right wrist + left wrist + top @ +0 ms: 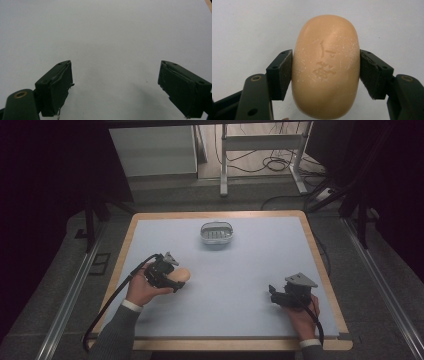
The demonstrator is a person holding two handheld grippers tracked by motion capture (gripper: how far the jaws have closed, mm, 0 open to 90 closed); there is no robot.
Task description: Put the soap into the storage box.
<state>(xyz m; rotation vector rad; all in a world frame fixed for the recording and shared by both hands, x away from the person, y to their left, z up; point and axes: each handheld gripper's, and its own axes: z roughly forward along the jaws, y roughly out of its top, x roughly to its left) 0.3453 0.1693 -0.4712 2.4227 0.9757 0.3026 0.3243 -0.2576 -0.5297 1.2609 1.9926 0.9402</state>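
The left gripper (176,281) is clenched on a smooth, oval, tan bar of soap (181,276); in the left gripper view the two black pads (280,73) press flat against the long sides of the soap (325,67), one on each flank, with no gap showing on either side; a faint stamped mark sits on the bar's upper face, and pale scuffs run across it. In the high view the soap lies near the left edge of the pale blue bench top (240,285) (closer to the near edge than the far one), sticking out from the gripper toward the middle of the bench; whether it rests on the surface or is lifted just clear of it cannot be told. The person's left hand (145,290) wraps the gripper body, a grey sleeve behind it, and a black cable (112,302) trails off over the left edge.

The right gripper (274,295) sits near the near-right corner of the bench, well apart from the soap; its jaws stand released and wide, with bare bench surface between them in the right gripper view (115,85); the person's right hand (302,317) holds it low over the bench.

A small clear oval soap dish with a ribbed insert (217,234) stands near the middle of the far edge, apart from both grippers.
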